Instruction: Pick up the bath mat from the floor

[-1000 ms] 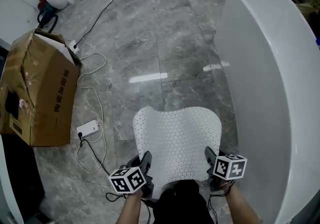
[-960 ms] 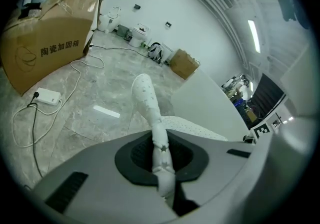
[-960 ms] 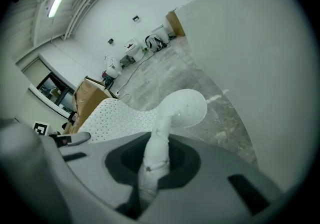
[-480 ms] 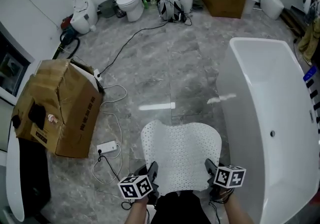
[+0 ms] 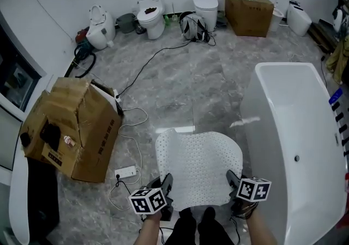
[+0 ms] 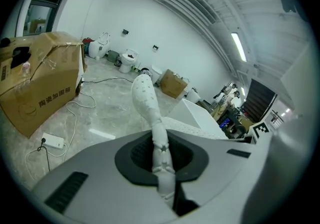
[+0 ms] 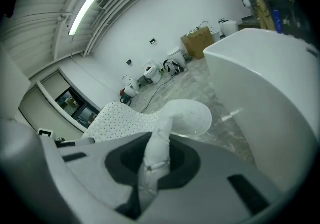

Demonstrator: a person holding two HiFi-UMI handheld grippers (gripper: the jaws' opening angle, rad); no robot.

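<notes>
A white perforated bath mat (image 5: 199, 166) hangs spread between both grippers, lifted off the grey marble floor. My left gripper (image 5: 165, 190) is shut on its near left corner, and the mat's pinched edge (image 6: 156, 133) runs up between the jaws in the left gripper view. My right gripper (image 5: 233, 185) is shut on the near right corner; the folded mat edge (image 7: 161, 144) sits clamped between its jaws, with the rest of the sheet (image 7: 120, 120) stretching off to the left.
A white bathtub (image 5: 294, 140) stands close on the right. A torn cardboard box (image 5: 71, 129) sits left, with a power strip (image 5: 125, 172) and loose cables beside it. Toilets (image 5: 151, 17) and another box (image 5: 248, 3) line the far wall.
The view has risen and pulled back, so more of the room and far wall shows. The mat has come up with both grippers, which keep their hold on its corners.
</notes>
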